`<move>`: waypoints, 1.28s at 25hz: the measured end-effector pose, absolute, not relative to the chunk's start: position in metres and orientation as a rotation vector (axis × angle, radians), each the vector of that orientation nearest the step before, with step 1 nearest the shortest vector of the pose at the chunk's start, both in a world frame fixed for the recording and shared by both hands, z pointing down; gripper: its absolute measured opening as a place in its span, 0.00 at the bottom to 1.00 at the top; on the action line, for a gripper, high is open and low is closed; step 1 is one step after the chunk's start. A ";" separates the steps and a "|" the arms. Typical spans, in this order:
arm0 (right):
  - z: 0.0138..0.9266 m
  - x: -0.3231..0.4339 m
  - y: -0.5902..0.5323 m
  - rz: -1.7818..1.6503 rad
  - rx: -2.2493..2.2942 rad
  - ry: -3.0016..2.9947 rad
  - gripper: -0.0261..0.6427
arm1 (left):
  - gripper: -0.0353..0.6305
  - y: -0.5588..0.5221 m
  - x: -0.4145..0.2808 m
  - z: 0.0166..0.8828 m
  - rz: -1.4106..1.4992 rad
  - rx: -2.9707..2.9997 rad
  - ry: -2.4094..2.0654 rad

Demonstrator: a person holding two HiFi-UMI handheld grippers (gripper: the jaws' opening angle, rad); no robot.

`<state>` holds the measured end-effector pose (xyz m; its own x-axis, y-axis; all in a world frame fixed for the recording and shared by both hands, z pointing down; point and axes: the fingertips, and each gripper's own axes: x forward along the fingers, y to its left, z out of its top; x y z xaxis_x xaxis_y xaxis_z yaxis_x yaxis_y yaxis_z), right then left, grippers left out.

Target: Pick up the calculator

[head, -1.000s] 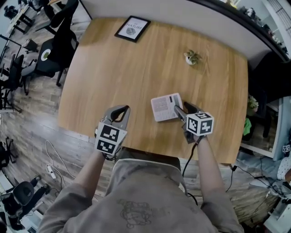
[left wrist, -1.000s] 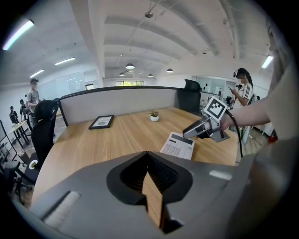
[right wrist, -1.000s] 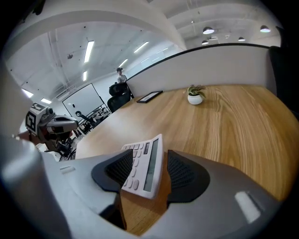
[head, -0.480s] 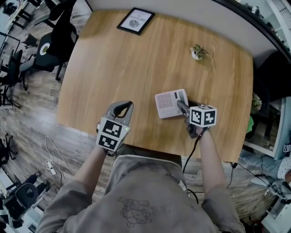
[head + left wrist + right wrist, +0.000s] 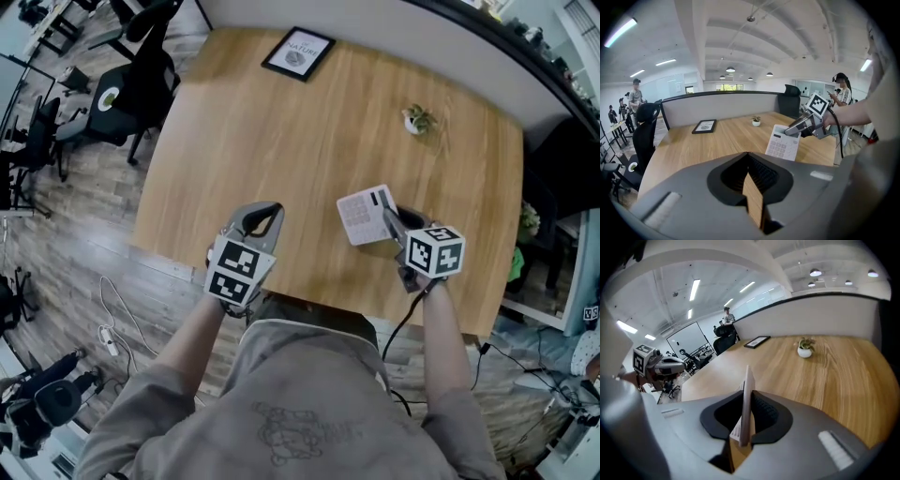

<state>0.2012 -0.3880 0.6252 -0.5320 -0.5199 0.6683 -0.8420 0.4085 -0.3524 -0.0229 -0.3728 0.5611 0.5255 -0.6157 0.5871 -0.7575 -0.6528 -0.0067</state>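
Right tool (image 5: 389,217) with the calculator (image 5: 366,214) over the near right part of the desk (image 5: 309,141). The calculator is a thin, white, rectangular slab. Its face carries a grid of pale keys in even rows and a narrow dark display strip along one short end. The right tool grips it at that display end, so the key field projects away from the jaws toward the middle of the desk.

From the left tool view the calculator (image 5: 783,143) stands steeply tilted, keys facing that camera, and its lower edge appears clear of the wood. The right tool (image 5: 792,130) clasps its upper corner.

In the right tool view the calculator (image 5: 746,404) is seen edge-on, a slim pale blade. The jaws of the right tool (image 5: 747,391) are closing on it, one pad against each face.

The left tool (image 5: 267,208) hangs over the near left edge of the desk, well apart from the calculator, its jaws together and holding nothing.

A picture frame (image 5: 298,52) lies at the far edge and a small potted plant (image 5: 418,118) stands toward the far right.
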 end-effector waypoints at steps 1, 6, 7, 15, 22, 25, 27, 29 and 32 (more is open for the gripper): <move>0.611 0.202 -0.388 0.888 1.184 -2.219 0.13 | 0.06 -0.373 -0.024 0.553 0.808 2.528 -1.167; 0.521 0.212 -0.386 0.698 1.360 -2.309 0.13 | 0.06 -0.376 -0.026 0.500 0.764 2.610 -1.243; 0.501 0.212 -0.385 0.654 1.397 -2.328 0.13 | 0.06 -0.377 -0.027 0.488 0.755 2.630 -1.260; 0.357 0.216 -0.366 0.312 1.686 -2.479 0.13 | 0.06 -0.392 -0.022 0.389 0.637 2.804 -1.374; 0.269 0.235 -0.322 0.111 1.832 -2.541 0.13 | 0.06 -0.377 -0.002 0.307 0.448 2.937 -1.399; 0.249 0.234 -0.310 0.072 1.891 -2.528 0.13 | 0.06 -0.374 -0.007 0.282 0.383 2.960 -1.400; 0.244 0.232 -0.303 0.065 1.907 -2.511 0.13 | 0.06 -0.373 -0.011 0.273 0.365 2.958 -1.398; 0.243 0.234 -0.292 0.064 1.917 -2.499 0.13 | 0.06 -0.366 -0.010 0.270 0.368 2.963 -1.393; 0.247 0.238 -0.278 0.077 1.929 -2.487 0.13 | 0.06 -0.354 -0.004 0.274 0.373 2.972 -1.370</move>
